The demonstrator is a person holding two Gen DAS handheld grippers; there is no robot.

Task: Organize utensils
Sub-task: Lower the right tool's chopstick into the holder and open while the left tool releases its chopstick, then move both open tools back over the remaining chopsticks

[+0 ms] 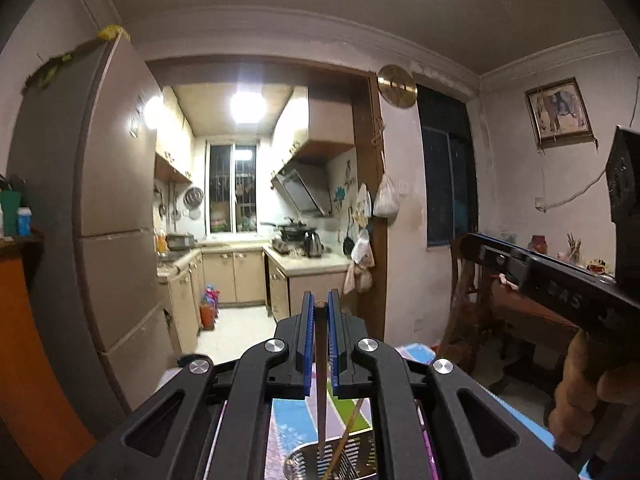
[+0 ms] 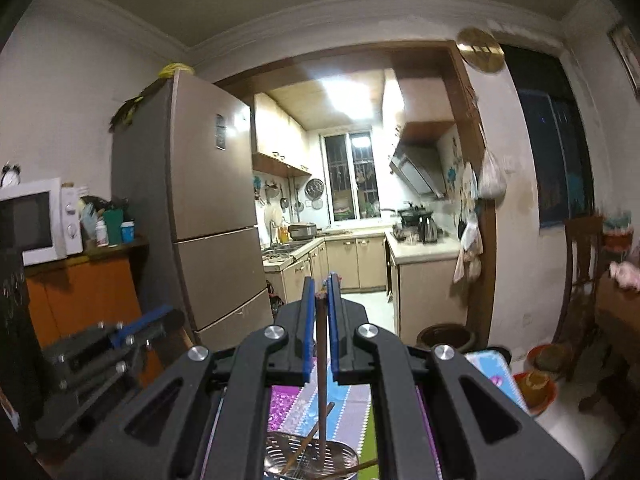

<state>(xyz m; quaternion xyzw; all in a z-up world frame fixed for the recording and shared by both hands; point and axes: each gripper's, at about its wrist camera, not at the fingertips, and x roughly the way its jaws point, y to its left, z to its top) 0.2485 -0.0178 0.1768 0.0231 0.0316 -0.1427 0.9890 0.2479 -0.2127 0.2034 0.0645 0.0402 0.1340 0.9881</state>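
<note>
The metal holder [image 1: 332, 460] is cut off below, its chopsticks' [image 2: 321, 384] tips perhaps inside.

- Tall brown fridge [image 2: 208, 208], standing left of the kitchen doorway.
- White microwave [image 2: 38, 220] on an orange cabinet [image 2: 84, 296], far left.
- Green cup [image 2: 113, 225] and small blue cup [image 2: 127, 232] beside the microwave.
- Shiny kettle [image 2: 429, 229] on the kitchen counter [image 2: 424, 249].
- Round gold plate [image 1: 395, 86] up on the wall.
- Elephant picture [image 1: 559, 112] hanging on the right wall.
- White bag [image 1: 386, 198] hanging by the doorway.
</note>
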